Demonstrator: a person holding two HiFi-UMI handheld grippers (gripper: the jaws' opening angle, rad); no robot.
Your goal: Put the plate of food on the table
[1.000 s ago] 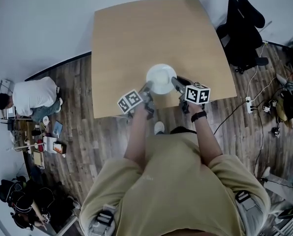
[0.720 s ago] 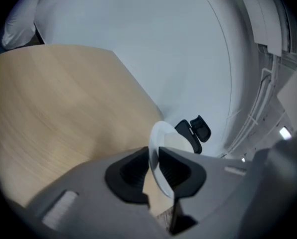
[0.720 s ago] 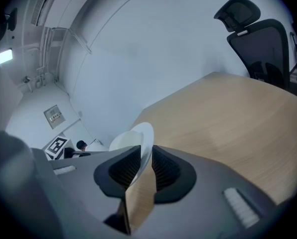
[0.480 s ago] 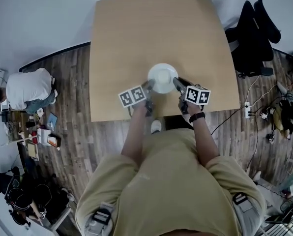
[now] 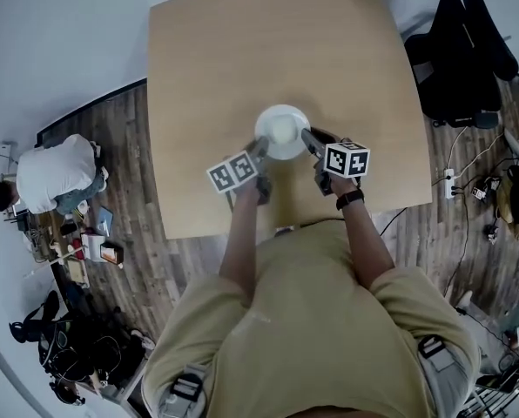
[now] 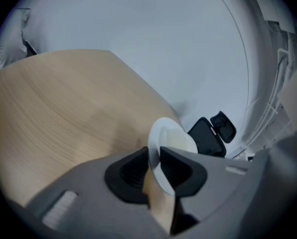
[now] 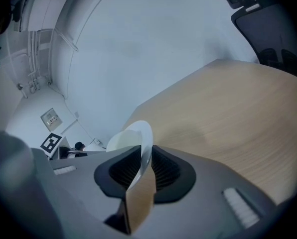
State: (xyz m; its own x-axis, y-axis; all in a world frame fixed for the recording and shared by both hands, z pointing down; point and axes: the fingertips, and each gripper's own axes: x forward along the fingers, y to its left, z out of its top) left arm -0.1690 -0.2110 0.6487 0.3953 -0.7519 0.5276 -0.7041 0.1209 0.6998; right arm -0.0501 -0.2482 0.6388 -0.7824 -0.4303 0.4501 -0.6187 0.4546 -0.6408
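Table (image 5: 268,50): light wood, bare top apart from the plate; fills the upper middle of the head view.
Person holding the grippers: beige shirt (image 5: 312,320), standing at the table's near edge, both forearms reaching over it.
Black office chair (image 5: 460,50): on the wood floor (image 5: 111,146) off the table's far right corner, clear of it.
Second person, white shirt (image 5: 59,174): crouched on the floor well off the table's left edge, clutter beside them.
Plate (image 5: 282,131): white, round, with a pale cream lump of food on it. It is over the table about midway across and nearer the near edge than the far one. Can't tell from this angle whether it's resting on the top or just above it.
Left gripper (image 5: 261,149): jaws nearly together, clamped on the plate's near-left rim; the left gripper view shows the rim pinched between the black ribbed pads (image 6: 133,171).
Right gripper (image 5: 310,139): on the plate's right rim, jaws closing, the rim between the pads (image 7: 163,168) and touched on both sides.
Black watch (image 5: 350,200): on the right wrist.
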